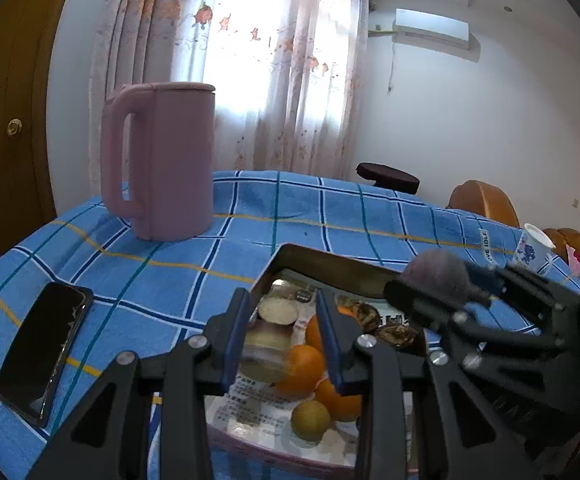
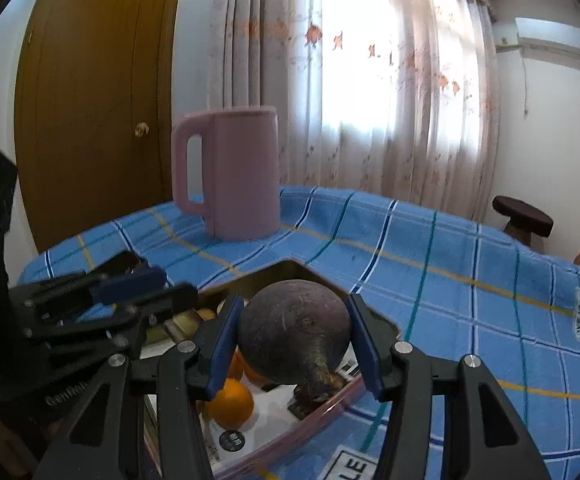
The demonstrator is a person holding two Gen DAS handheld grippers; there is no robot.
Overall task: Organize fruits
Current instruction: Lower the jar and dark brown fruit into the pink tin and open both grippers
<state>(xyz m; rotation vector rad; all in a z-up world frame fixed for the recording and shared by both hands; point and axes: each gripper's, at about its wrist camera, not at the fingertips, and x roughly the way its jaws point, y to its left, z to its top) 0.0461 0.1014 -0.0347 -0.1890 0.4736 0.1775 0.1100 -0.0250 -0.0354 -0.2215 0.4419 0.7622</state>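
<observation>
Purple round fruit (image 2: 293,328) clamped between right gripper (image 2: 293,344) pads at widest girth, over tray (image 2: 290,270) of oranges (image 2: 232,402) on desk. Looks firm, smooth, fairly heavy; likely slippery. Left gripper (image 1: 284,344) narrow; held or empty, cannot tell.

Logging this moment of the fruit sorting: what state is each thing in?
Right tongs: shut on the dark round fruit, above the box.
Left tongs: nothing gripped.
Box: open, oranges inside.
Pink jug: upright, lid on.
Phone: screen dark, flat on the cloth.
Paper cup: tilted.
</observation>
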